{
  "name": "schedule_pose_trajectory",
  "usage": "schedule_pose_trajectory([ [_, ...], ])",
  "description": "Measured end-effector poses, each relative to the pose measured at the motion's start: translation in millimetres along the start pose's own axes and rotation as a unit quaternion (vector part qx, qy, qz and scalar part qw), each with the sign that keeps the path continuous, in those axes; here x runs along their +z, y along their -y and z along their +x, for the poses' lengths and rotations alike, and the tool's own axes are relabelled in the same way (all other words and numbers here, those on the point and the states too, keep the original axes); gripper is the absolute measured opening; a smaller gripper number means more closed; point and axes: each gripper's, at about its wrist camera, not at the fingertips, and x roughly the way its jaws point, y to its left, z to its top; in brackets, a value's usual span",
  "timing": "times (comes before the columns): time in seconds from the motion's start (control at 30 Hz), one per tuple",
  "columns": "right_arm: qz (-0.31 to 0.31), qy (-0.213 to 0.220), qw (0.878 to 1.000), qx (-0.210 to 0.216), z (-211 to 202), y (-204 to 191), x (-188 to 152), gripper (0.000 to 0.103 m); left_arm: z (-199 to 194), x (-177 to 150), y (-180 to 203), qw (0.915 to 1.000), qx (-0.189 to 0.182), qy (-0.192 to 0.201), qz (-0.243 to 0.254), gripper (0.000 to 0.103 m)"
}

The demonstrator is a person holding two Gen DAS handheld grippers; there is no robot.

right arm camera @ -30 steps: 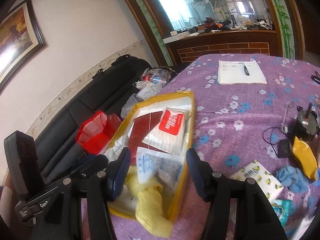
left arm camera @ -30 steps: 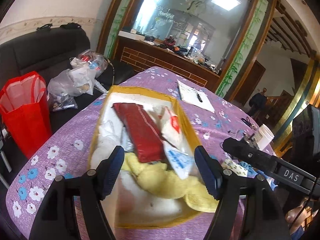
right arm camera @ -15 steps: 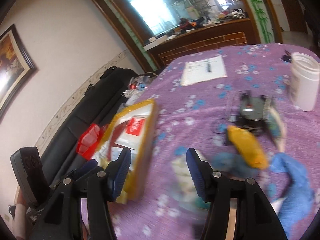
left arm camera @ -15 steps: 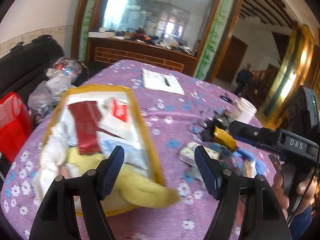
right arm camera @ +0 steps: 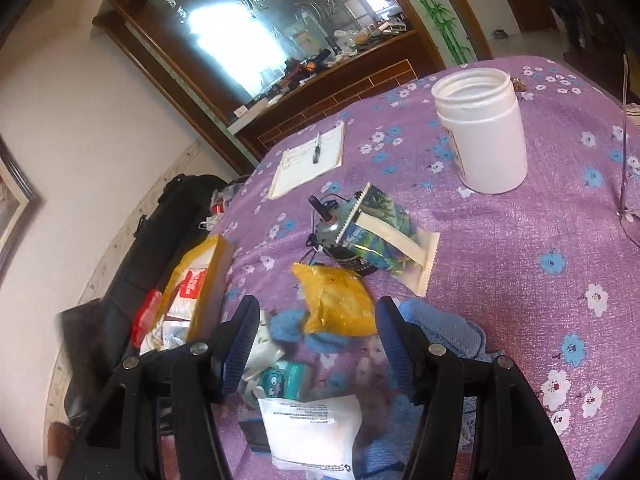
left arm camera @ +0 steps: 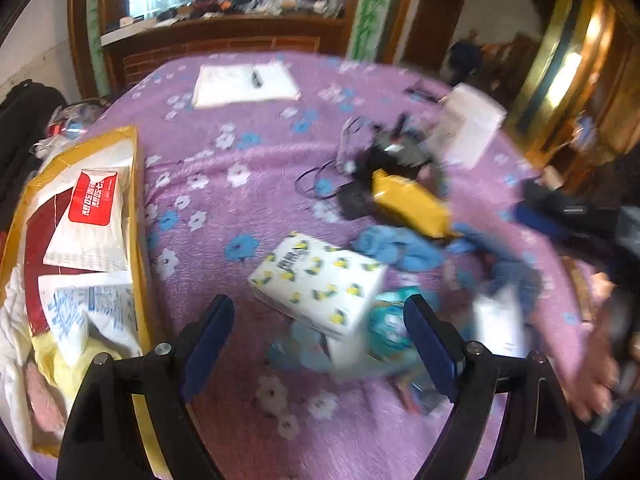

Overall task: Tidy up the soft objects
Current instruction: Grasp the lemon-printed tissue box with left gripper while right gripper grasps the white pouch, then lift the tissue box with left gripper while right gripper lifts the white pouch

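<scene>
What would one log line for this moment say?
left gripper: opening, empty, over lemon-print tissue pack | right gripper: opening, empty, near yellow packet | yellow box: partly filled

One yellow-rimmed box (left arm camera: 138, 208), one white jar (right arm camera: 480, 132), one notepad (right arm camera: 308, 164), one yellow packet (right arm camera: 336, 300) (several blue cloths, blurred).
</scene>
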Motion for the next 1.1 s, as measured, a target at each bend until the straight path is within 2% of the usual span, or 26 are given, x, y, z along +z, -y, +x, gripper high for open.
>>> schedule_pose_trajectory([
  [0.17, -0.001, 0.007, 1.0, 0.014, -6.8, -4.3, -1.6, 0.065, 31.9, 13.6, -2.4, 0.9992, 0.009, -0.037, -0.016, 0.086],
  [0.27, 0.003, 0.0, 1.0, 0.017, -4.7, -4.1, -2.5, 0.065, 40.5, 14.1, 1.1, 0.999, 0.029, -0.031, -0.013, 0.084],
  [0.4, -0.007, -0.025, 1.0, 0.0, 3.5, -8.4, -5.7, 0.069, 32.5, 5.6, 4.7, 0.9996, 0.019, 0.008, -0.019, 0.078],
  [0.5, -0.026, -0.052, 0.998, -0.025, 12.2, -15.8, -14.5, 0.072, 18.5, -2.3, 5.4, 0.9981, 0.021, 0.052, -0.024, 0.078],
  [0.63, -0.039, -0.09, 0.994, -0.043, 20.1, -20.2, -32.6, 0.073, -5.5, -6.8, 2.7, 0.99, 0.036, 0.133, -0.029, 0.078],
  [0.77, -0.075, -0.11, 0.99, -0.052, 22.7, -28.9, -53.2, 0.074, -20.3, -9.7, 10.0, 0.9821, 0.054, 0.18, -0.016, 0.078],
  [0.83, -0.105, -0.118, 0.985, -0.066, 26.5, -37.8, -61.6, 0.074, -26.9, -12.1, 12.5, 0.978, 0.069, 0.196, -0.009, 0.078],
  [0.93, -0.159, -0.129, 0.973, -0.108, 36.5, -51.6, -75.6, 0.074, -32.6, -12.8, 11.3, 0.9738, 0.086, 0.21, -0.009, 0.078],
  [1.0, -0.164, -0.128, 0.972, -0.11, 37.2, -50.9, -78.8, 0.074, -30.8, -10.3, 8.8, 0.9737, 0.09, 0.209, -0.011, 0.078],
  [1.03, -0.161, -0.126, 0.973, -0.105, 35.7, -49.3, -78.7, 0.064, -29.8, -10.4, 7.6, 0.974, 0.09, 0.207, -0.014, 0.078],
  [1.1, -0.155, -0.123, 0.975, -0.101, 32.0, -45.3, -77.3, 0.061, -28.9, -10.8, 6.2, 0.975, 0.089, 0.203, -0.017, 0.078],
])
